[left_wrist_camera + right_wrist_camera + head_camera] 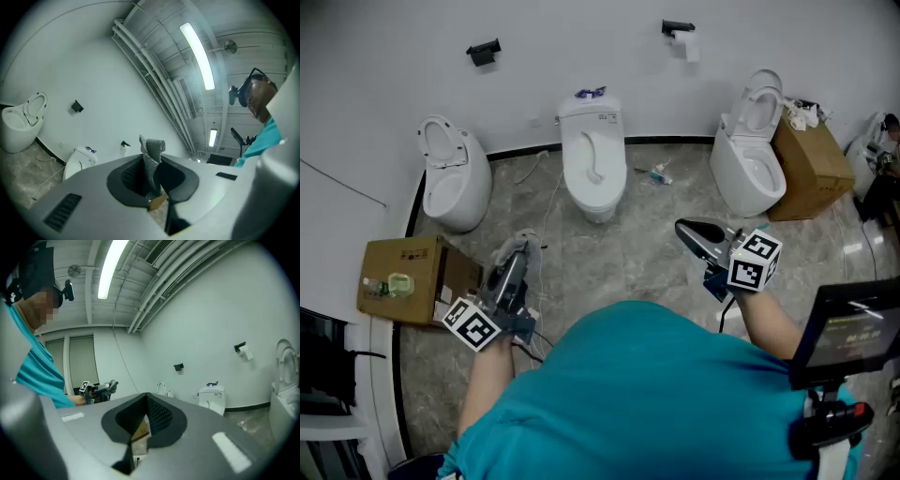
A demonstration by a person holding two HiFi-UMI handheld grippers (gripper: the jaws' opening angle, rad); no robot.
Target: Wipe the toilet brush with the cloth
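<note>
A grey knitted cloth (152, 152) stands up from between the jaws of my left gripper (153, 174), which is shut on it. In the head view the left gripper (521, 251) is at the lower left, over the marbled floor, with the cloth (526, 241) at its tip. My right gripper (683, 228) is held at the right, pointing toward the middle toilet. In the right gripper view its jaws (146, 405) are shut with nothing between them. No toilet brush can be made out in any view.
Three white toilets stand along the far wall: left (450, 183), middle (593, 159), right (750, 159). Cardboard boxes sit at the left (403, 277) and far right (811, 164). Cables (548, 202) trail over the floor. A device with a screen (848, 328) is at the lower right.
</note>
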